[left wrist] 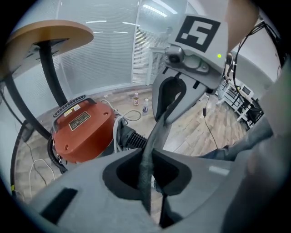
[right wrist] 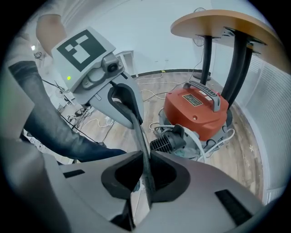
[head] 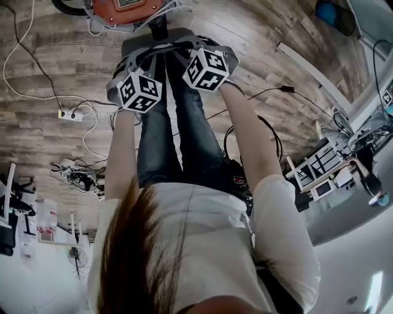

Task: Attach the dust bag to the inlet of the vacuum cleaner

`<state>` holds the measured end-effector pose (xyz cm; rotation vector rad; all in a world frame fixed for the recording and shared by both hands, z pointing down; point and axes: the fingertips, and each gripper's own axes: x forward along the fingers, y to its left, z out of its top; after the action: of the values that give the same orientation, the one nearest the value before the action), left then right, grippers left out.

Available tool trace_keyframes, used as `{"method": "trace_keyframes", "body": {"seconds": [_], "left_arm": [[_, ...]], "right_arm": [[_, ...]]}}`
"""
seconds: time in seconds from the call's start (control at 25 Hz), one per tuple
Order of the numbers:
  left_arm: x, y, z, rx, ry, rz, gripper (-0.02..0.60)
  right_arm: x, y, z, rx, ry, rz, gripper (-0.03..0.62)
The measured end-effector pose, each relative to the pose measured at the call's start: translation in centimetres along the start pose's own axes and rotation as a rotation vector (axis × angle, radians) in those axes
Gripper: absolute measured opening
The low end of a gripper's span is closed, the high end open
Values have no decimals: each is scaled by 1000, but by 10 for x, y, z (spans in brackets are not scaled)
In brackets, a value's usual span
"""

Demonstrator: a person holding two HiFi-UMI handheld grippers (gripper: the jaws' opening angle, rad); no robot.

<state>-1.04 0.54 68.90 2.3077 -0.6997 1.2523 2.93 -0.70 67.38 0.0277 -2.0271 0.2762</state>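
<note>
A grey fabric dust bag (head: 149,43) hangs stretched between my two grippers above the floor. My left gripper (left wrist: 146,175) is shut on one edge of the dust bag (left wrist: 157,132). At the opposite edge of the bag (right wrist: 136,127), my right gripper (right wrist: 146,177) is shut too. In the head view the left gripper (head: 130,61) and right gripper (head: 207,44) sit side by side over the bag. The orange-red vacuum cleaner (left wrist: 82,129) (right wrist: 198,111) (head: 132,9) stands on the floor just beyond. Its black ribbed inlet (right wrist: 170,139) (left wrist: 132,139) faces the bag.
A round wooden table (right wrist: 227,22) on black legs (left wrist: 47,68) stands over the vacuum cleaner. White cables and a power strip (head: 70,114) lie on the wood floor at left. Small bottles (left wrist: 140,101) stand by the wall. My jeans-clad legs (head: 178,135) are beneath the grippers.
</note>
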Motion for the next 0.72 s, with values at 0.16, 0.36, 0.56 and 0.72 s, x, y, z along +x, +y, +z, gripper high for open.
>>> {"method": "trace_keyframes", "body": {"seconds": [0.16, 0.36, 0.56, 0.72], "left_arm": [[8, 4, -6, 20, 8, -6, 46], [26, 4, -6, 12, 11, -16, 46], [40, 8, -10, -11, 29, -14, 46], [46, 12, -21, -26, 50, -10, 46]], "right_arm": [[11, -4, -2, -40, 12, -1, 38], [20, -12, -16, -32, 22, 7, 38], [32, -18, -22, 1, 14, 20, 38], [44, -17, -22, 4, 15, 34, 38]]}}
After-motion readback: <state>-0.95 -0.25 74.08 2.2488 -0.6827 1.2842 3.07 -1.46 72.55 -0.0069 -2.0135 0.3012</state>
